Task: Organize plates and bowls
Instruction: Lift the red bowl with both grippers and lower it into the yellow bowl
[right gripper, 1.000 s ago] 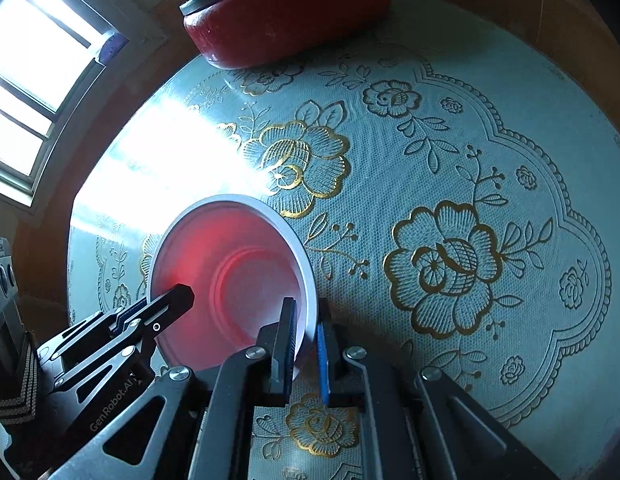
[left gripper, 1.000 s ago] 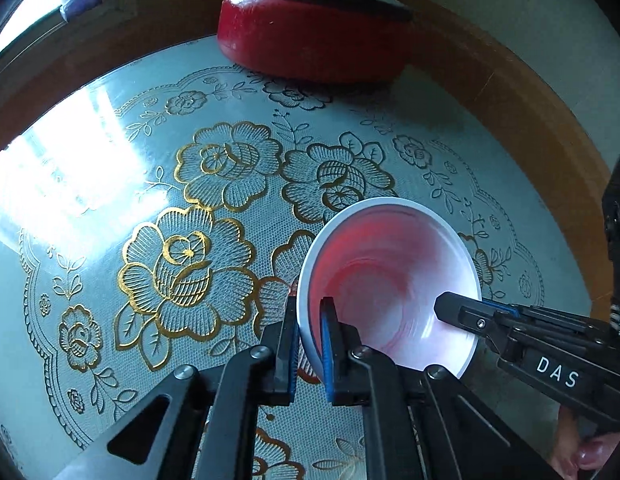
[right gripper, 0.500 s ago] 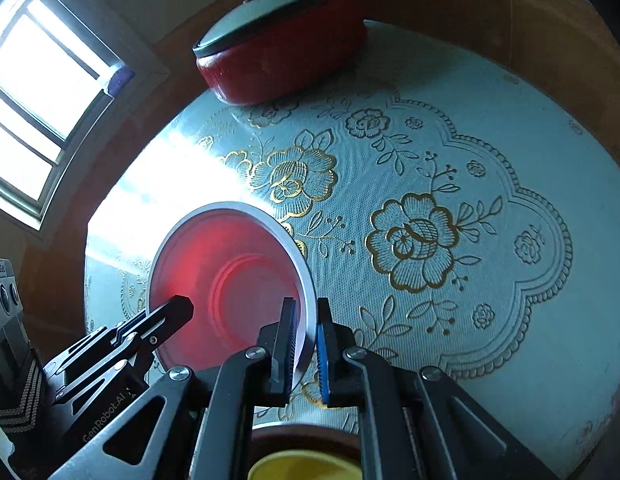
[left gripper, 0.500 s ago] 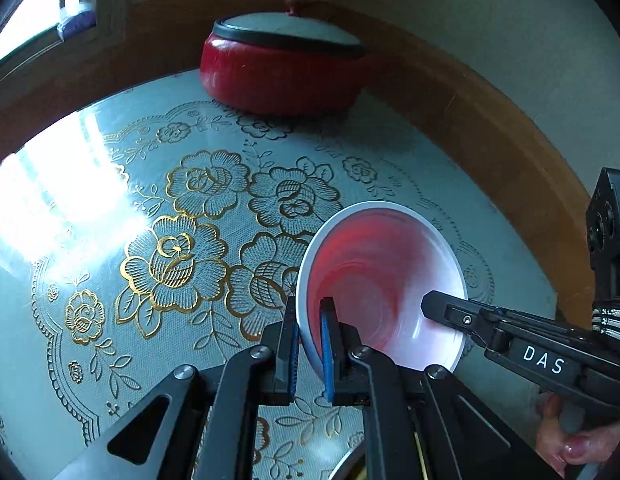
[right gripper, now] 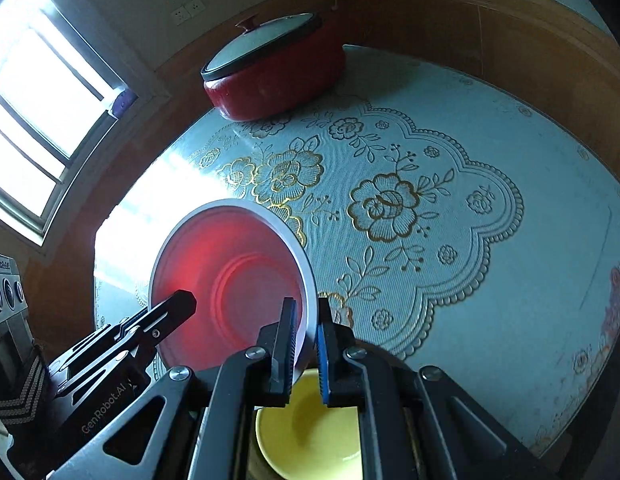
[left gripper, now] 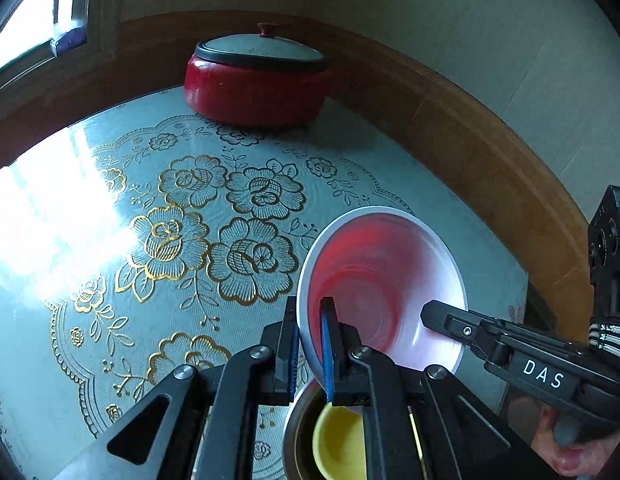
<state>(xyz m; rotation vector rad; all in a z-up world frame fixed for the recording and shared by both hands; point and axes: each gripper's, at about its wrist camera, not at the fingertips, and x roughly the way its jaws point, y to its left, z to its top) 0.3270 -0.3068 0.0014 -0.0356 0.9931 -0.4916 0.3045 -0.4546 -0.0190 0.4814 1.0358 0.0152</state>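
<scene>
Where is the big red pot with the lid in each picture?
Left wrist view: the red pot sits at the top, just left of the middle, at the far edge of the table.
Right wrist view: the red pot is near the top, a little left of the middle, and looks tilted.
Shared landmark: the red-and-white bowl, pinched at its rim by both grippers.

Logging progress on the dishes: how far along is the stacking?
Done: a yellow bowl already sits nested in a brown dish. In hand: the left gripper and right gripper pinch the pink bowl's rim above them. Left: setting it down.
</scene>
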